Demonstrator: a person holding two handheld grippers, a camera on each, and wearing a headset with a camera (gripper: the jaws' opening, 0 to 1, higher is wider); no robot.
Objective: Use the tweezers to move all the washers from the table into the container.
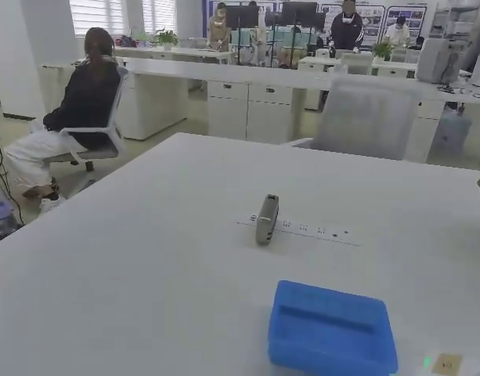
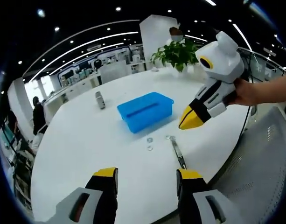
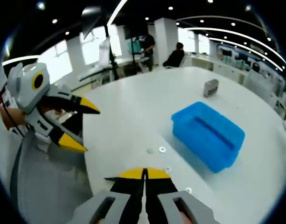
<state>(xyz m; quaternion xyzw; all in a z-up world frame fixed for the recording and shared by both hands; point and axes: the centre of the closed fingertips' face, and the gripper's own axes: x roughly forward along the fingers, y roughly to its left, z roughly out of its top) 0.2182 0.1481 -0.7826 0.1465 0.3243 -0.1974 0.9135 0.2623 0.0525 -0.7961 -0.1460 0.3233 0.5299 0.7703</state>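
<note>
I read the white table (image 1: 146, 274) as open across its left and near side in the head view. The blue container (image 1: 333, 329) blocks the near right, and its top is open from above. Beyond it a small grey device (image 1: 266, 218) stands upright at the inset socket strip (image 1: 318, 231), with bare tabletop between. In the left gripper view, the washers (image 2: 149, 140) and tweezers (image 2: 178, 153) lie on bare surface beside the container. The right gripper (image 2: 191, 117) hangs close over them, narrowing access from the right.

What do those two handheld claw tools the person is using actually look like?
They match: the left gripper and the right gripper each have a chunky pale grey-white body, black jaws and bright yellow pointed tips, rather like a bird's beak.
</note>
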